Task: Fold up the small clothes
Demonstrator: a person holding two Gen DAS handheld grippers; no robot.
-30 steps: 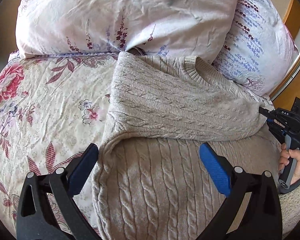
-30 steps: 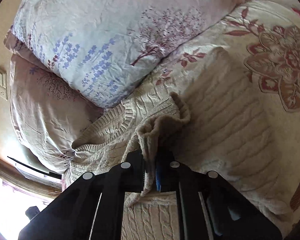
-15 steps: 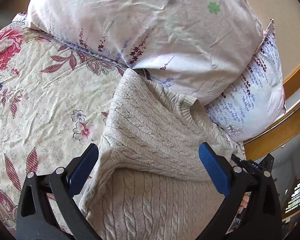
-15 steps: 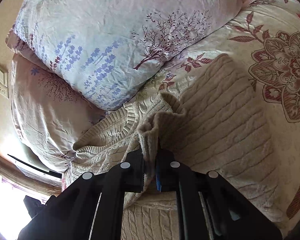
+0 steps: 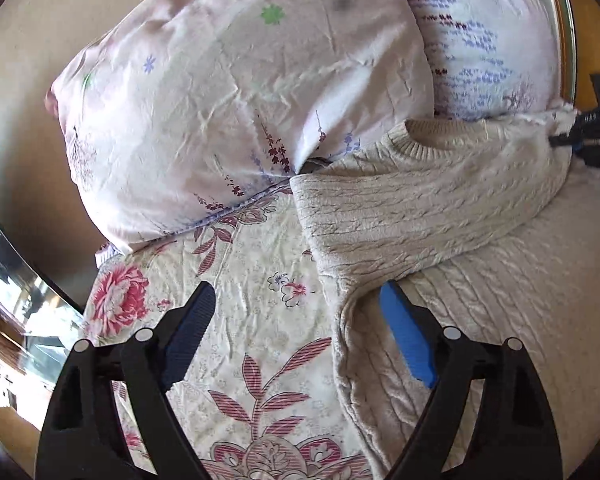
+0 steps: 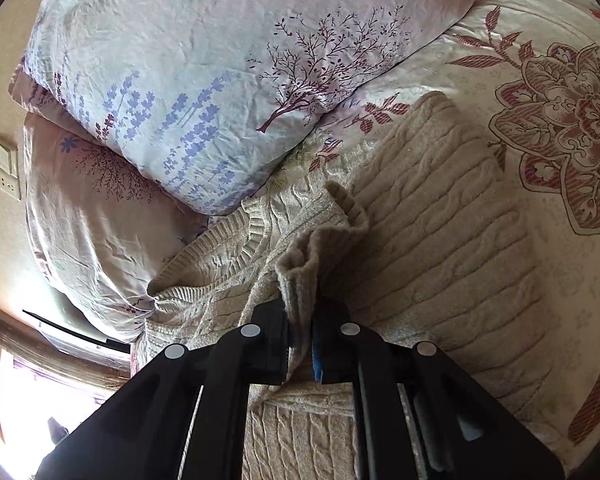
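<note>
A beige cable-knit sweater (image 5: 440, 216) lies on the flowered bedsheet (image 5: 240, 280), its collar against the pillows and one sleeve folded across its body. My left gripper (image 5: 300, 344) is open and empty, low over the sweater's left edge, its right blue pad (image 5: 408, 344) above the knit. My right gripper (image 6: 300, 340) is shut on a bunched sleeve cuff of the sweater (image 6: 312, 256) and holds it just above the garment. The right gripper also shows in the left wrist view (image 5: 592, 136) at the far right.
Two pillows lie at the head of the bed: a pink one (image 5: 228, 96) and a white one with purple flowers (image 6: 204, 80). A wooden bed frame (image 5: 588, 20) runs along the right. A wall switch (image 6: 8, 168) is on the wall.
The left gripper has swung left and back, so the sweater now lies to its right. The right gripper still holds the cuff and has hardly moved.
</note>
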